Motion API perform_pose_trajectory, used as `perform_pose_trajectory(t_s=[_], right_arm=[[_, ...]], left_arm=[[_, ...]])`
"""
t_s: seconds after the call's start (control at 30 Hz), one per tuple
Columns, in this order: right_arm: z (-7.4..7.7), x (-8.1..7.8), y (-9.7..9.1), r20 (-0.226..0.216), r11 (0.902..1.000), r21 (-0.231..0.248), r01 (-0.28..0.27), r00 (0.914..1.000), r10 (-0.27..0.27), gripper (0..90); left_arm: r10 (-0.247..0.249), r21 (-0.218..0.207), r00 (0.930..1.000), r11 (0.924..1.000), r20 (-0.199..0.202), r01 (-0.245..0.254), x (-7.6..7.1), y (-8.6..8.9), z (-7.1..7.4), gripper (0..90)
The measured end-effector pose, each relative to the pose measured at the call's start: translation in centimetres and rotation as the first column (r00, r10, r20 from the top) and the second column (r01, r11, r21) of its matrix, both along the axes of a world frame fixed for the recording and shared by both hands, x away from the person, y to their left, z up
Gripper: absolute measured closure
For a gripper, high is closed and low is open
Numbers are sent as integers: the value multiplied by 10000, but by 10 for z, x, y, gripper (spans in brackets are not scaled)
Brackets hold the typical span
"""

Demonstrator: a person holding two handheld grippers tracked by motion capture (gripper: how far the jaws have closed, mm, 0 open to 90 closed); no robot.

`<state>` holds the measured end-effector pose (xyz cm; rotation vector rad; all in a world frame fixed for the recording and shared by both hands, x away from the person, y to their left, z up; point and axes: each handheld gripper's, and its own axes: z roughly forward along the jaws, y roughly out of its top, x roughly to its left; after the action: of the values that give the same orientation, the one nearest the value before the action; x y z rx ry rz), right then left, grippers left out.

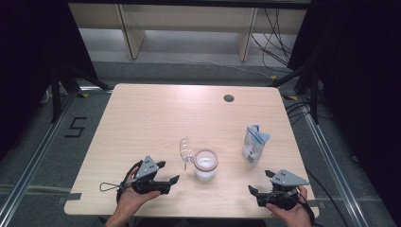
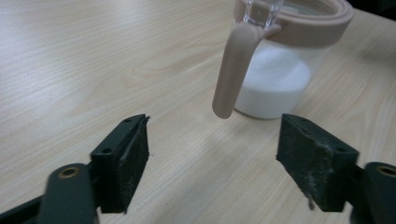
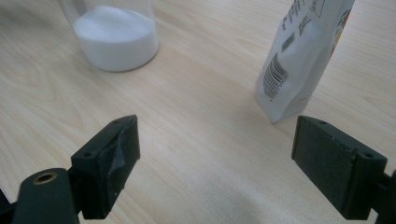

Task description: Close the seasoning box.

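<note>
**Both tools open, nothing held**

Left tool [image 1: 166,172] wide open, empty, near jar [image 1: 206,164] w/ white powder at bench [image 1: 156,113] mid-front. Right tool [image 1: 259,183] wide open, empty, just short of upright pouch [image 1: 255,144] at bench's right.

On the counter [image 1: 142,118], the jar [image 1: 206,164] stands near the middle, powder [image 2: 275,84] in it, its lid [image 1: 186,148] hanging open at its left. The pouch [image 1: 254,144] stands right of it. Your left gripper [image 1: 165,176] sits left of the jar, your right gripper [image 1: 259,183] before the pouch.
</note>
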<state>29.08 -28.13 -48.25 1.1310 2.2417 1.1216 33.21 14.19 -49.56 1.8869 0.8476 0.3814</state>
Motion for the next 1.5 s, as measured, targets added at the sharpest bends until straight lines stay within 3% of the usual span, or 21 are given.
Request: perform_pose_trajectory(t_s=[0.13, 0.23, 0.27, 0.33, 0.53, 0.57, 0.83, 0.97, 1.5], right_arm=[[0, 2, -1, 206, 9995, -84, -310, 9993, 311, 163], [0, 1, 0, 307, 9996, -56, -267, 9992, 269, 163], [0, 2, -1, 311, 9990, -170, -414, 9986, 419, 164], [0, 0, 1, 184, 9993, -172, -318, 9993, 321, 165], [0, 1, 1, 305, 9987, -273, -428, 9986, 437, 166], [0, 1, 1, 316, 9986, -285, -435, 9985, 444, 166], [-1, 0, 3, 208, 9990, -213, -400, 9990, 404, 168], [-1, 0, 4, 228, 9989, -219, -419, 9988, 424, 168], [-1, 1, 4, 31, 9988, -240, -428, 9991, 428, 174]], left_arm=[[271, -221, 9995, 9994, 188, -267, 3, 2, 6, 399], [124, -407, 9990, 9991, 425, -107, 3, 2, 9, 465], [37, -332, 9989, 9994, 471, -21, 2, 2, 10, 557], [-288, -278, 9968, 9991, 749, 309, 0, 1, 15, 639], [-379, -253, 9939, 9988, 1033, 408, 0, -3, 20, 772], [-320, -70, 9935, 9994, 1092, 330, 0, -3, 23, 785], [-364, -273, 9886, 9988, 1459, 408, 4, -9, 35, 811], [-394, -161, 9877, 9990, 1512, 424, 6, -12, 40, 816], [-529, -285, 9879, 9979, 1458, 577, 10, -21, 46, 815]])
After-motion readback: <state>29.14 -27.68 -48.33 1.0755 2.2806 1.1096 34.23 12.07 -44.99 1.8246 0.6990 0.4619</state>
